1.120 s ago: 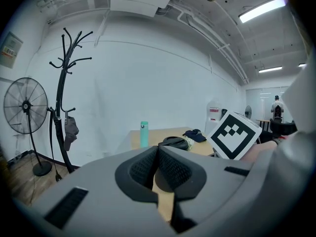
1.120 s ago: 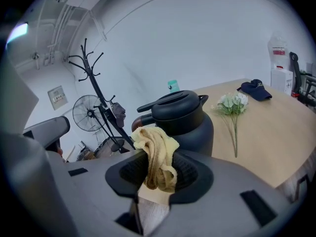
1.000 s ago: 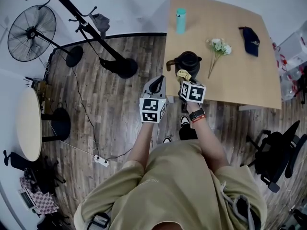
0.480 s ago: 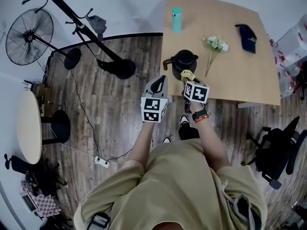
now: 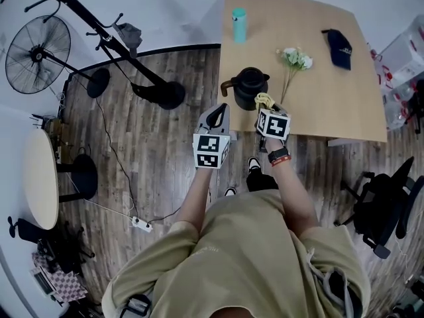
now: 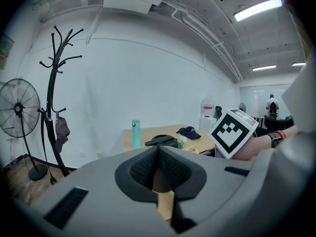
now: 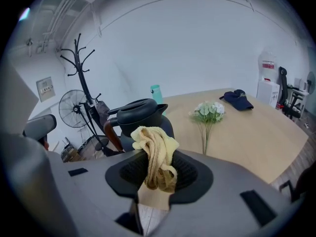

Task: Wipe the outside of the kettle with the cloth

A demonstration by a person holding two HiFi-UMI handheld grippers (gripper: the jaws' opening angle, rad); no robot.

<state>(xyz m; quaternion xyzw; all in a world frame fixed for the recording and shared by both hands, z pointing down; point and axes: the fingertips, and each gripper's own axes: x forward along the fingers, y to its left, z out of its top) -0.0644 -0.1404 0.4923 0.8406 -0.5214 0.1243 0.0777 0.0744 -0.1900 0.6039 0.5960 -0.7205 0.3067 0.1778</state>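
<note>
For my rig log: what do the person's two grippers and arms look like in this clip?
Both the left gripper and right gripper are grey moulded shells with dark ribbed pads lining the jaws. Each carries a white cube with black square markers. The person wears a khaki short-sleeved T-shirt and, on the right wrist, a black watch beside a red band.

My head view looks steeply down over my shoulders, with the table at 1 o'clock. The camera on my left gripper faces level across the room, the kettle further off at 12 o'clock. The camera on my right gripper sits close behind the cloth, with the kettle just beyond. All three views share the kettle, bottle and coat stand.
</note>
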